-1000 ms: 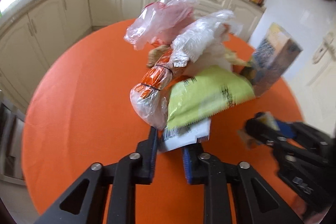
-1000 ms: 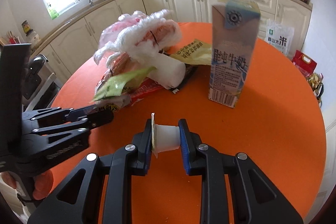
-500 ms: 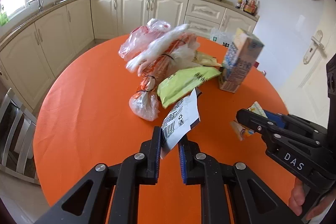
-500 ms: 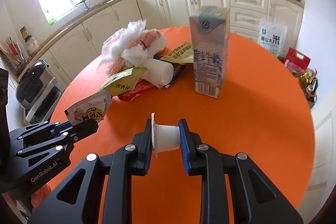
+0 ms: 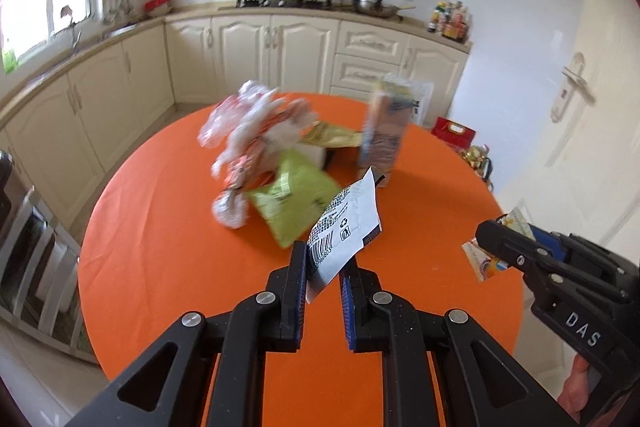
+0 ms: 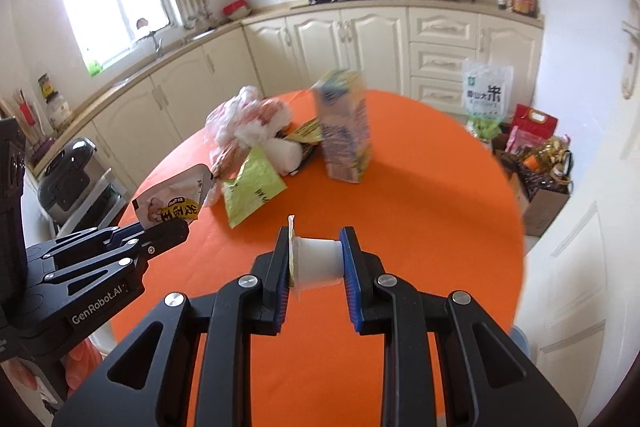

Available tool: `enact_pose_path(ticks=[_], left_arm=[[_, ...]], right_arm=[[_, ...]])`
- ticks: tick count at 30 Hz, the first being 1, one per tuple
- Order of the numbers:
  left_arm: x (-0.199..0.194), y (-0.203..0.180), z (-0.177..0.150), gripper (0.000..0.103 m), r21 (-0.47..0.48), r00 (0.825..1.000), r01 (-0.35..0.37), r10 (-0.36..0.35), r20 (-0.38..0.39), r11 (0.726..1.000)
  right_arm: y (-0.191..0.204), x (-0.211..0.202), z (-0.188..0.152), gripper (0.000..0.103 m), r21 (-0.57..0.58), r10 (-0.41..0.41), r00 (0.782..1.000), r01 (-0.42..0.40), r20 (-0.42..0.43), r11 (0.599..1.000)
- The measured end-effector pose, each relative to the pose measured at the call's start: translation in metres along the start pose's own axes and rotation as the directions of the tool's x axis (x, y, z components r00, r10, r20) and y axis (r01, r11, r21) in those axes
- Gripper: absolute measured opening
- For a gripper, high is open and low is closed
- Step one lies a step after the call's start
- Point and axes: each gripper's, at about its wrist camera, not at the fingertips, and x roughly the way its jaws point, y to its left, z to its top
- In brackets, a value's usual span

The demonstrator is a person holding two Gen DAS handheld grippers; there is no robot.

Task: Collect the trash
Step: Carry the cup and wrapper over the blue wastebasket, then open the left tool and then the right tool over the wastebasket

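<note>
The thin wrapper (image 5: 347, 231) pinched by only a corner in the left gripper (image 5: 323, 269) could be shaken loose, as could the small cup (image 6: 317, 259) clamped end to end in the right gripper (image 6: 316, 259).

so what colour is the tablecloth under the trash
Plain bright orange tablecloth, no pattern; clearest in the right wrist view.

Printed in white on the black body of the right gripper (image 5: 486, 239) — "DAS". On the black side of the left gripper (image 6: 178, 229) — "GenRobot.AI". A barcode, with digits too small to make out, and a recycling sign on the white back of the flat snack packet (image 5: 346, 233). One large Chinese character, the one for rice, on the clear-and-green plastic sack (image 6: 487, 95) against the cream cabinets. Yellow Chinese characters on the packet's front, unreadable at this size.
</note>
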Motion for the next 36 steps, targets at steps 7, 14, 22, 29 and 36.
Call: enact_pose_path(ticks=[7, 14, 22, 29, 36], left_arm=[[-0.003, -0.07, -0.002, 0.011, 0.087, 0.998, 0.059, -0.059, 0.001, 0.994], [0.021, -0.162, 0.0, 0.011, 0.208, 0.986, 0.169, -0.165, -0.039, 0.963], [0.071, -0.284, -0.013, 0.011, 0.364, 0.939, 0.341, -0.293, -0.182, 0.867], [0.13, -0.357, -0.027, 0.012, 0.453, 0.915, 0.39, -0.283, -0.288, 0.802], [0.221, -0.43, -0.035, 0.015, 0.486, 0.881, 0.416, -0.207, -0.426, 0.769]], right_arm=[[-0.057, -0.047, -0.013, 0.023, 0.08, -0.087, 0.995, 0.083, 0.05, 0.993], [-0.143, -0.099, -0.044, 0.023, 0.214, -0.242, 0.969, 0.225, 0.056, 0.95], [-0.233, -0.139, -0.09, 0.023, 0.364, -0.418, 0.909, 0.394, -0.016, 0.844], [-0.289, -0.135, -0.13, 0.023, 0.44, -0.499, 0.859, 0.494, -0.114, 0.75], [-0.334, -0.112, -0.168, 0.023, 0.502, -0.508, 0.831, 0.546, -0.226, 0.67]])
